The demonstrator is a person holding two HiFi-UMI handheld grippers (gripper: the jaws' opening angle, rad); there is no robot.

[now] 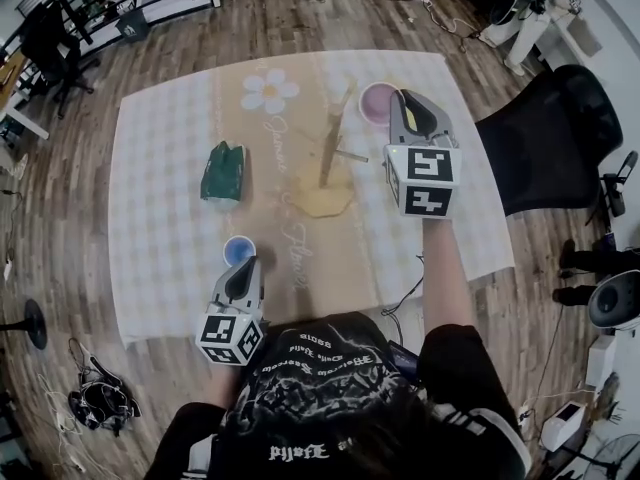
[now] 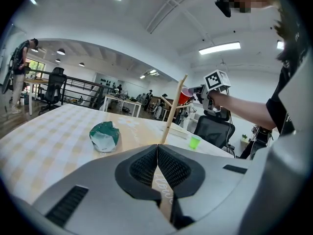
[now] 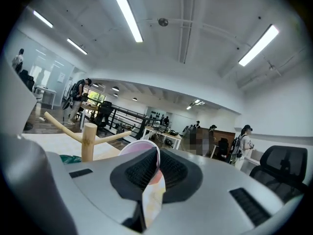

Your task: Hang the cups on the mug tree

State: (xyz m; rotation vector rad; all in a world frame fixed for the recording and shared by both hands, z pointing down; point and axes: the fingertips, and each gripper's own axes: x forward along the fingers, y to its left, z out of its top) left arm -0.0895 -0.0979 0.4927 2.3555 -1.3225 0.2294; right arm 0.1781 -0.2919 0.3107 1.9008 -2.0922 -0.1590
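Note:
The wooden mug tree [image 1: 328,153] stands mid-table with bare pegs. My right gripper [image 1: 400,101] is raised just right of its top and is shut on the rim of a pink cup [image 1: 376,104]. In the right gripper view the cup's rim [image 3: 138,148] is pinched between the pads, with the tree's top [image 3: 88,140] to the left. A blue cup [image 1: 238,250] stands upright on the cloth right in front of my left gripper [image 1: 246,265], which is shut on nothing [image 2: 157,149]. The tree [image 2: 171,116] and the held cup [image 2: 185,96] show ahead in the left gripper view.
A crumpled green bag [image 1: 223,173] lies on the checked cloth [image 1: 160,188] left of the tree. A small green cup [image 2: 195,142] stands on the table beyond the tree. A black office chair [image 1: 555,138] is at the table's right side.

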